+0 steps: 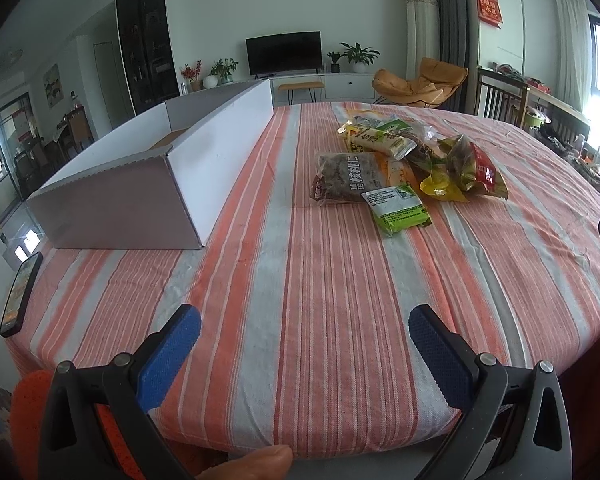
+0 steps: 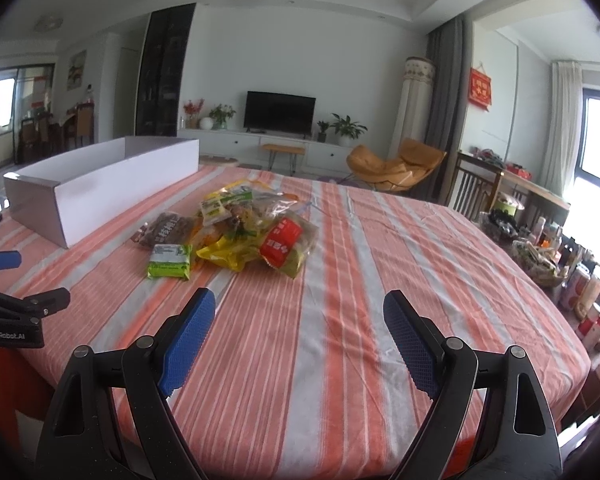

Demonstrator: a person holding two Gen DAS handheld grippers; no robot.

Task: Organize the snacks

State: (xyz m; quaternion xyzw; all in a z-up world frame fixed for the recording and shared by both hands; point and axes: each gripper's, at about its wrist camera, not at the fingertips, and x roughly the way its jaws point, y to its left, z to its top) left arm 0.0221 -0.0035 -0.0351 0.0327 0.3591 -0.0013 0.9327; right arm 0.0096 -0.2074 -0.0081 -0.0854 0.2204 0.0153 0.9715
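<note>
Striped orange-and-grey tablecloth covers the table on which your whole task is laid out. Snack pile: a loose heap of packets lying near the middle of the cloth, with a green packet at its near edge, a brown walnut packet just behind that, and a red-labelled bag on its right side. Green packet: flat on the cloth, long axis running roughly 9 to 3 o'clock in the right wrist view.

Right gripper: fingers spread wide, holding nothing; the pile lies ahead of you at about 11 o'clock. Left gripper: likewise parted and empty; in its view the same pile lies ahead at about 1 o'clock, the green packet nearest.

White cardboard box: open-topped, long and narrow, standing left of the pile, its long axis running away from you toward 12 o'clock. It sits at 10 to 11 o'clock from both grippers, nearer the left.

Judgement: neither gripper is clearly nearer the pile, while the left is better placed for the box. Smartphone: at the table's left edge, well apart from the snacks.
</note>
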